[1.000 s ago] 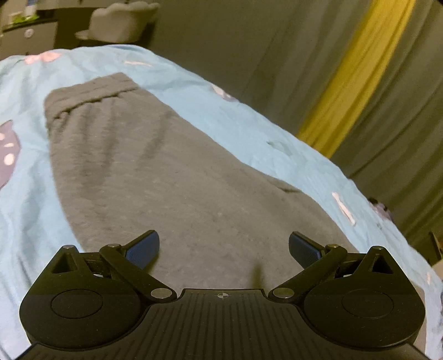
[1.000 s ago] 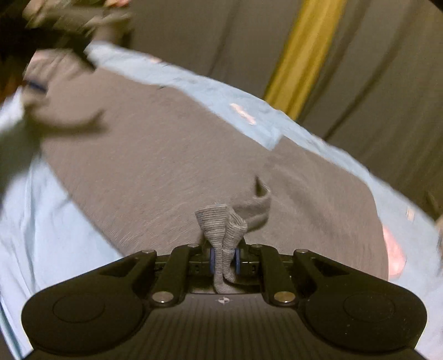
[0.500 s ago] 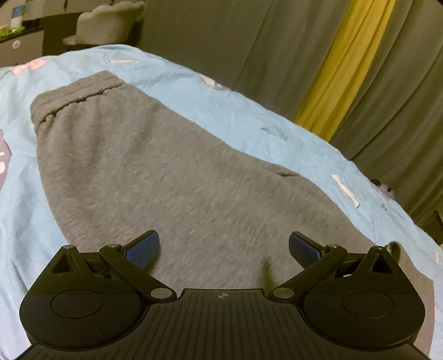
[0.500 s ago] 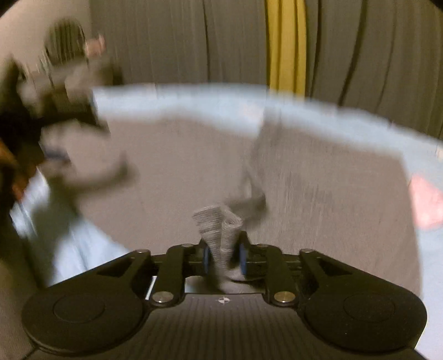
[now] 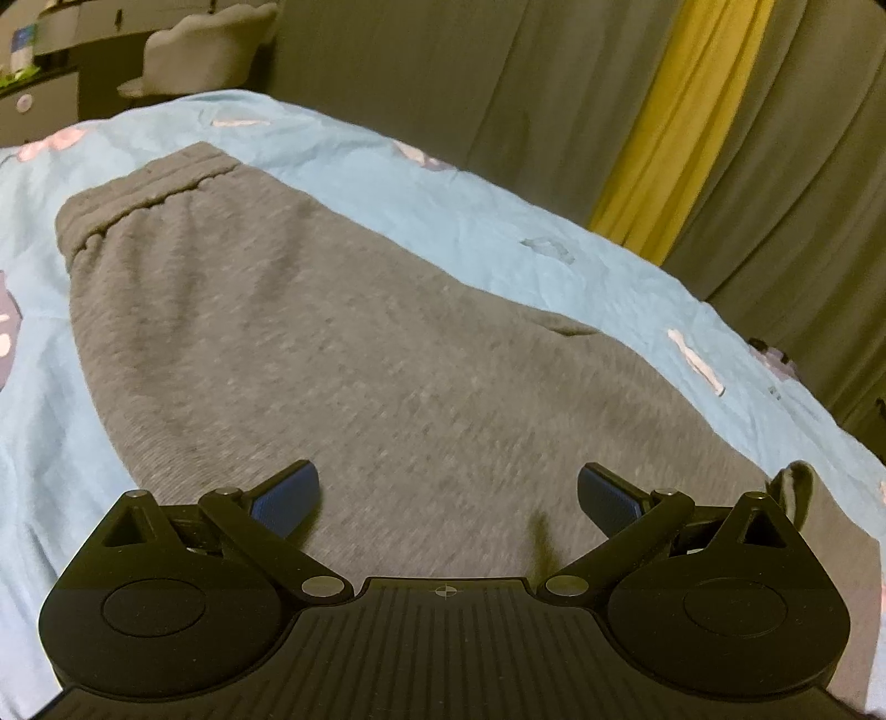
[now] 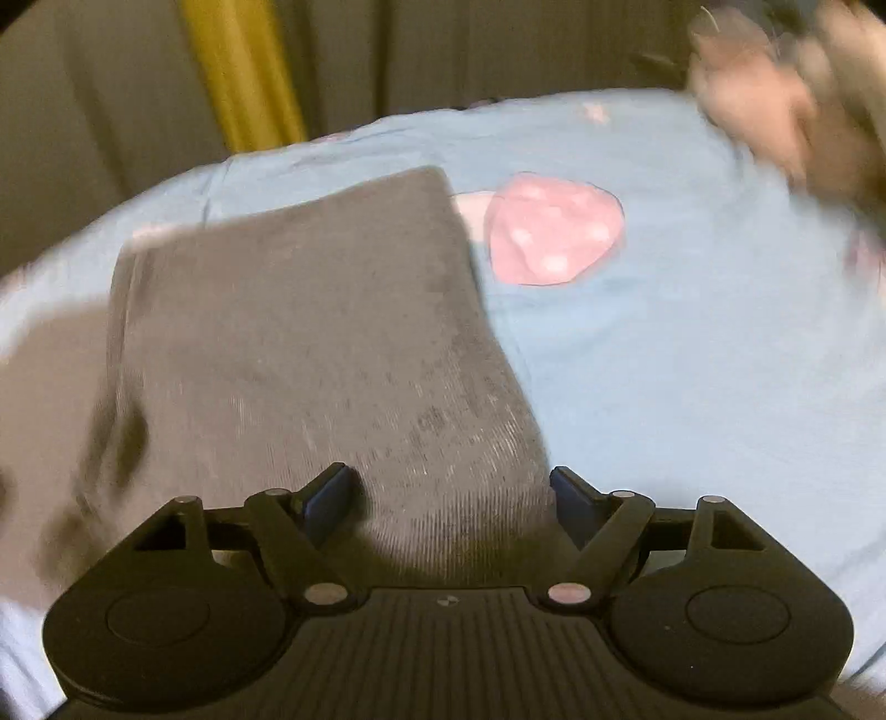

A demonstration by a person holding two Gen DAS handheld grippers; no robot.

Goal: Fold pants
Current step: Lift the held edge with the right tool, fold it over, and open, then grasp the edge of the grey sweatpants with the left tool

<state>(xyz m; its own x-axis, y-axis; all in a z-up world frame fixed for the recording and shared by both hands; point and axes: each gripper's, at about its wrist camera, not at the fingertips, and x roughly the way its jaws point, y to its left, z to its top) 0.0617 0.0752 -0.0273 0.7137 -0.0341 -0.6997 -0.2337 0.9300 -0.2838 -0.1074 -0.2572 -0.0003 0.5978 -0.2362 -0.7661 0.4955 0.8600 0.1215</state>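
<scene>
Grey sweatpants point(image 5: 343, 360) lie flat on a light blue bedsheet point(image 5: 487, 221), with the ribbed waistband point(image 5: 144, 194) at the far left. My left gripper point(image 5: 447, 498) is open and empty, just above the grey cloth. In the right wrist view the pants point(image 6: 310, 332) show as a folded grey slab, blurred. My right gripper point(image 6: 449, 498) is open, its blue pads either side of the near edge of the cloth, not clamping it.
The sheet point(image 6: 692, 360) carries a pink dotted patch point(image 6: 554, 232) right of the pants. Grey curtains point(image 5: 443, 72) with a yellow strip point(image 5: 664, 122) hang behind the bed. A pale chair point(image 5: 205, 44) stands far left. A blurred shape point(image 6: 792, 116) sits at the top right.
My right gripper swung to the right and opened, letting go of the bunched grey cloth it held. The left gripper stayed open and drifted slightly over the pants.
</scene>
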